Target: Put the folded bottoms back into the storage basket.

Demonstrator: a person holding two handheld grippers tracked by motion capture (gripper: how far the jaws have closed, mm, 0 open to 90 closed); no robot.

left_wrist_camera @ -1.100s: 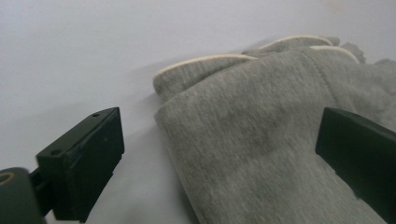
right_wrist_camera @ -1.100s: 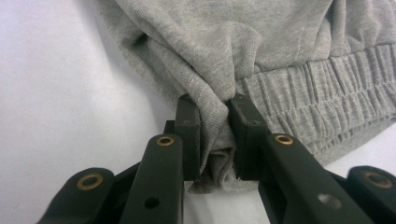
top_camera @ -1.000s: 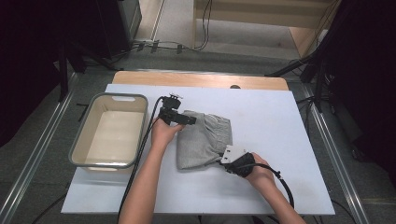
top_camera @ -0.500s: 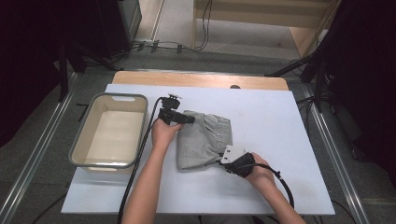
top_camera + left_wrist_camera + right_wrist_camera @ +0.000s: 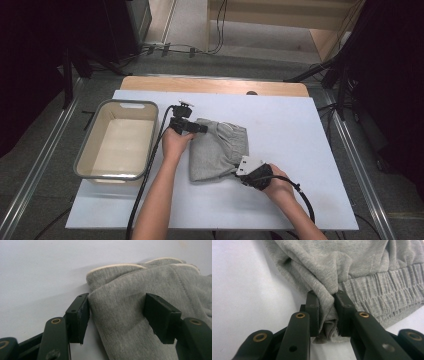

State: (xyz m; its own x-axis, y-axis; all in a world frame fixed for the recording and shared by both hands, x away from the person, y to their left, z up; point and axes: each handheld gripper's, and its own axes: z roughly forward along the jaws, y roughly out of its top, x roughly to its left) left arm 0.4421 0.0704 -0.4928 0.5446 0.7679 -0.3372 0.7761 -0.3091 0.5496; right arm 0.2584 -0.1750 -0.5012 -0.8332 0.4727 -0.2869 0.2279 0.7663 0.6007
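A grey sweat garment (image 5: 220, 150) lies folded in the middle of the white board (image 5: 295, 125). My left gripper (image 5: 204, 129) is at its far left corner. In the left gripper view its jaws have just been closing and stand either side of a fold of the grey cloth (image 5: 125, 320); the left pad (image 5: 81, 315) is at the fold's edge and the cloth lies flat, not pinched. My right gripper (image 5: 240, 168) is at the garment's near right corner, shut on a bunched hem of the grey fabric (image 5: 324, 262) beside the elastic waistband (image 5: 382, 292).
A pale rectangular tub (image 5: 125, 104) stands on the board's left side, nothing visible inside it. The left gripper's cable (image 5: 150, 165) runs down beside the tub. The right gripper's cable (image 5: 306, 202) loops by the board's near edge. Metal rails flank the table.
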